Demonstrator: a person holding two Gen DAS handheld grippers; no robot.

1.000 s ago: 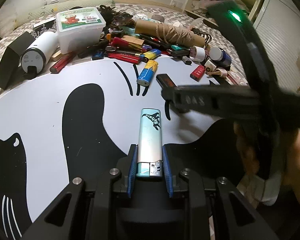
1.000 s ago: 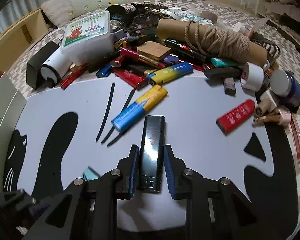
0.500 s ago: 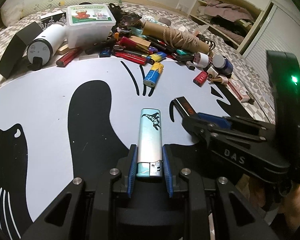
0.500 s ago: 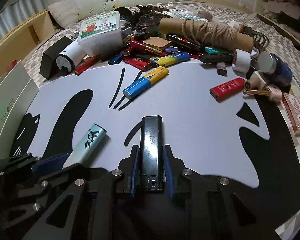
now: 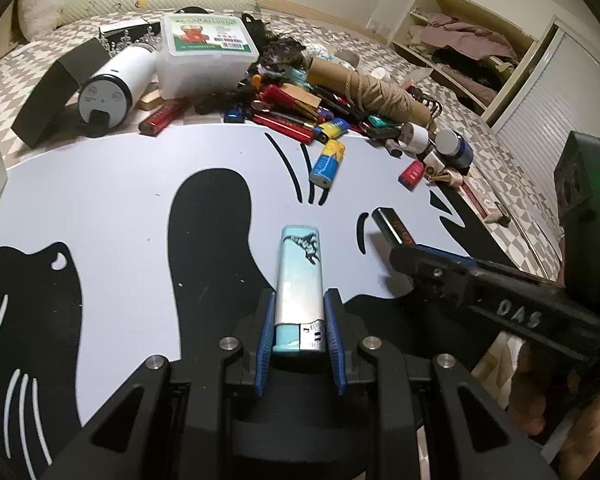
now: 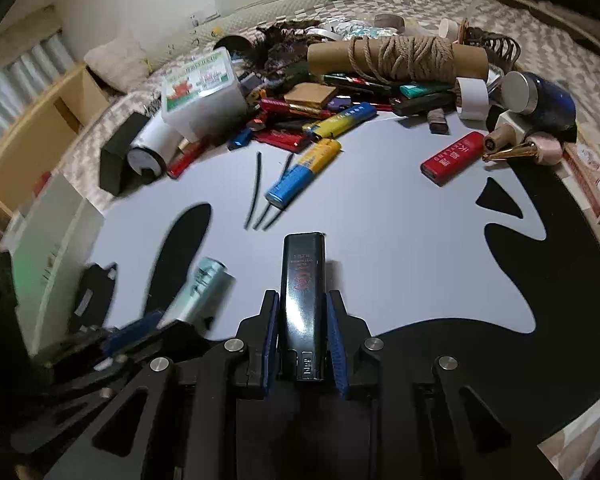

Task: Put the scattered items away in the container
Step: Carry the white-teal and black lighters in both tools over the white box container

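Observation:
My left gripper (image 5: pixel 299 320) is shut on a light-blue lighter (image 5: pixel 300 280) with a dark print, held above the grey mat (image 5: pixel 120 200). My right gripper (image 6: pixel 302 326) is shut on a black lighter (image 6: pixel 302 280). In the left wrist view the right gripper (image 5: pixel 404 258) comes in from the right with the black lighter (image 5: pixel 392 226) sticking out. In the right wrist view the left gripper (image 6: pixel 156 320) and its light-blue lighter (image 6: pixel 200 286) show blurred at lower left. A blue-and-yellow lighter (image 6: pixel 302 174) and a red lighter (image 6: pixel 452 158) lie loose on the mat.
A heap at the mat's far edge holds a lidded plastic box (image 5: pixel 204 52), a white bottle (image 5: pixel 116 80), a black box (image 5: pixel 52 100), a twine-wrapped cardboard tube (image 6: pixel 400 58), a blue jar (image 6: pixel 540 96) and several lighters. A white carton (image 6: pixel 52 232) stands at the left.
Both grippers have drawn back and lifted with their lighters still held. The right gripper now sits lower and further right in the left wrist view.

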